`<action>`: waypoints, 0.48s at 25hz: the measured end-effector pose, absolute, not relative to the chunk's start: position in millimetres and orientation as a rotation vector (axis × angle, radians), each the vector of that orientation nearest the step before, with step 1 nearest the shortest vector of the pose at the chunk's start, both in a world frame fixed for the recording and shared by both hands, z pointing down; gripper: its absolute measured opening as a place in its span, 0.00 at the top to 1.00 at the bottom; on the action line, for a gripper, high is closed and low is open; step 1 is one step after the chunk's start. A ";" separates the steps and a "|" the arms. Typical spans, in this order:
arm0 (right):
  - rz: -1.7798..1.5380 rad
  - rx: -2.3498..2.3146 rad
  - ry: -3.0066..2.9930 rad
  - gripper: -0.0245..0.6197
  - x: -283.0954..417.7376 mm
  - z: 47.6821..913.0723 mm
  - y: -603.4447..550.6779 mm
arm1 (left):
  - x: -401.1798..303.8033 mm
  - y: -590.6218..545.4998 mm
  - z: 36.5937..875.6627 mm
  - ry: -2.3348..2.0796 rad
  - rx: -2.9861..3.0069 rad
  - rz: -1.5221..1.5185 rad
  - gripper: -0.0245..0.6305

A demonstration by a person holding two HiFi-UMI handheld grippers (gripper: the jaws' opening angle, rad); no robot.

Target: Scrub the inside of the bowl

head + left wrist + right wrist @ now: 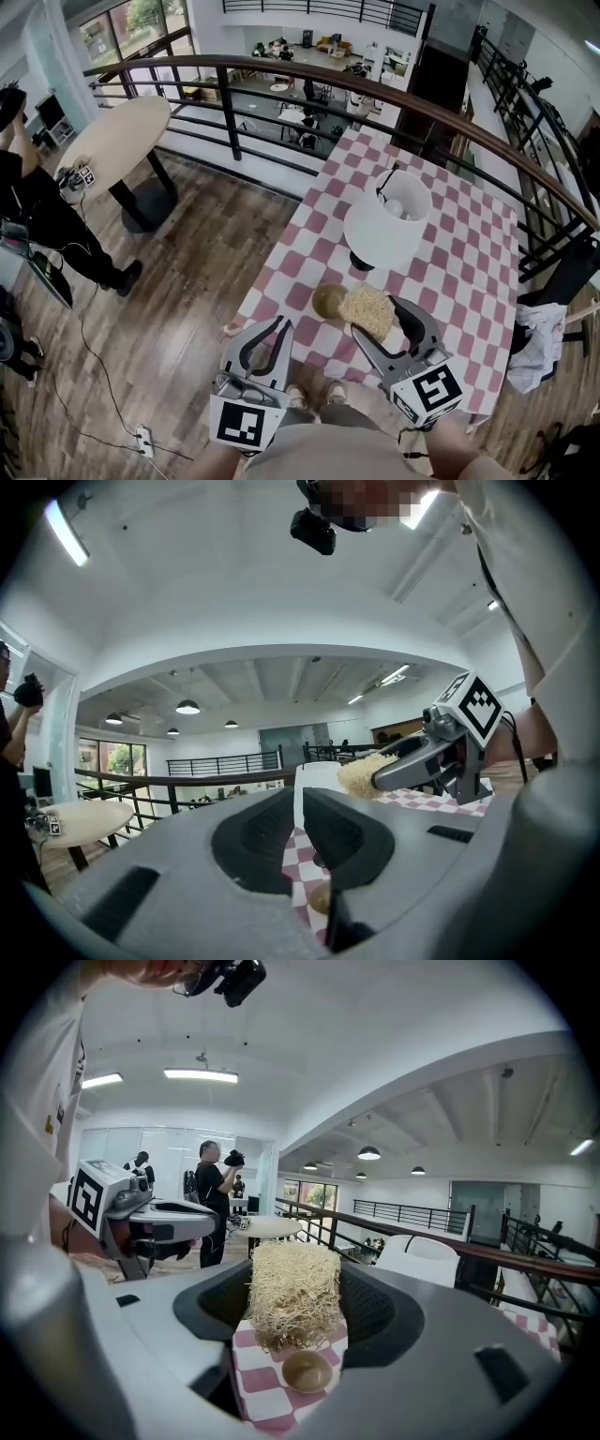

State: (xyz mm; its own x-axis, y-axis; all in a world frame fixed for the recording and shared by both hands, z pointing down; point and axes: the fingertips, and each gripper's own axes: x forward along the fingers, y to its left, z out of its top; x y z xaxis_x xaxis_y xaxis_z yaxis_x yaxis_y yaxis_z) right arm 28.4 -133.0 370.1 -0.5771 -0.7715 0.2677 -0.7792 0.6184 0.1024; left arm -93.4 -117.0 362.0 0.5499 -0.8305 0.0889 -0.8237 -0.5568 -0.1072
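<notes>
A small brown bowl [328,301] stands upright near the front edge of the checked table [469,253]. My right gripper [382,317] is shut on a straw-coloured scrub pad [367,310], which hangs just right of the bowl and above it. In the right gripper view the scrub pad [292,1293] fills the jaws, with the bowl [306,1371] below it. My left gripper [281,324] is shut on nothing, left of the bowl at the table's front corner. In the left gripper view the jaws meet and the bowl [320,898] peeps out under them.
A white lamp [386,225] stands on the table behind the bowl. A dark railing [281,70] curves past the table's far side. A round table [112,141] and a person in black [37,220] are on the wooden floor at left.
</notes>
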 end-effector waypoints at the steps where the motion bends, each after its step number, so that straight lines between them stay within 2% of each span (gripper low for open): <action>1: 0.040 1.262 -2.562 0.52 30.5 371.5 -137.5 | -91.9 -121.9 366.6 1.464 -2.732 -0.215 0.93; 4: 0.060 1.260 -2.559 0.52 36.0 380.7 -151.0 | -83.8 -139.2 380.5 1.450 -2.762 -0.274 0.80; 12: 0.127 1.256 -2.520 0.52 52.8 418.4 -184.1 | -70.6 -185.4 425.6 1.408 -2.780 -0.394 0.79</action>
State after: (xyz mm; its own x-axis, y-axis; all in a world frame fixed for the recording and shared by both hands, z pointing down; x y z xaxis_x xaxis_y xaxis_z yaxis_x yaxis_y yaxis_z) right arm 52.8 -184.1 418.4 -0.5615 -0.7620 0.3226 -0.7905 0.6092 0.0630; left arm -70.6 -185.4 425.6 0.5668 -0.7934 0.2219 -0.7933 -0.5983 -0.1127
